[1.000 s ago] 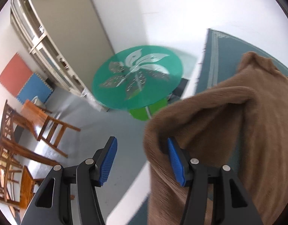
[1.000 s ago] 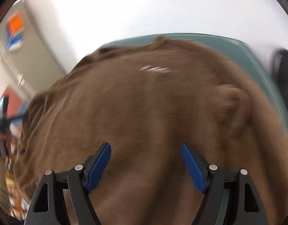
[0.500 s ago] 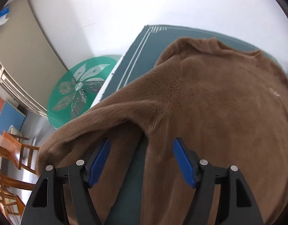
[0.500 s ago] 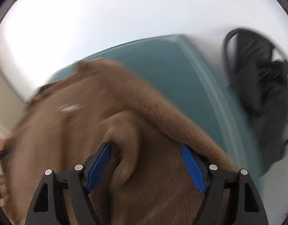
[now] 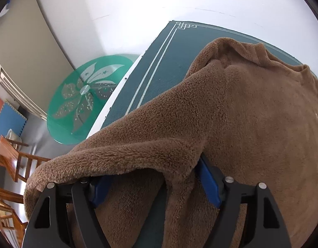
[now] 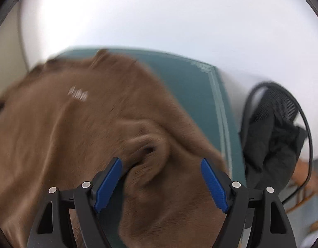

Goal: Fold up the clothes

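Sleeve (image 5: 126, 144) now over left gripper (image 5: 152, 184) (spread).

Dark green table (image 5: 171, 62), brown fleece sweater (image 5: 252, 113) spread

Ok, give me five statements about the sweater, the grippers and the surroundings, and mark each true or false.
1. The brown fleece sweater lies on a dark green mat. True.
2. The left gripper is clamped shut on the sweater. False: its jaws stand apart, with a sleeve draped over the blue fingers.
3. The right gripper is open over the sweater's cuff. True.
4. A round green glass table stands beside the mat. True.
5. The mesh chair is empty. False: dark clothing hangs on it.
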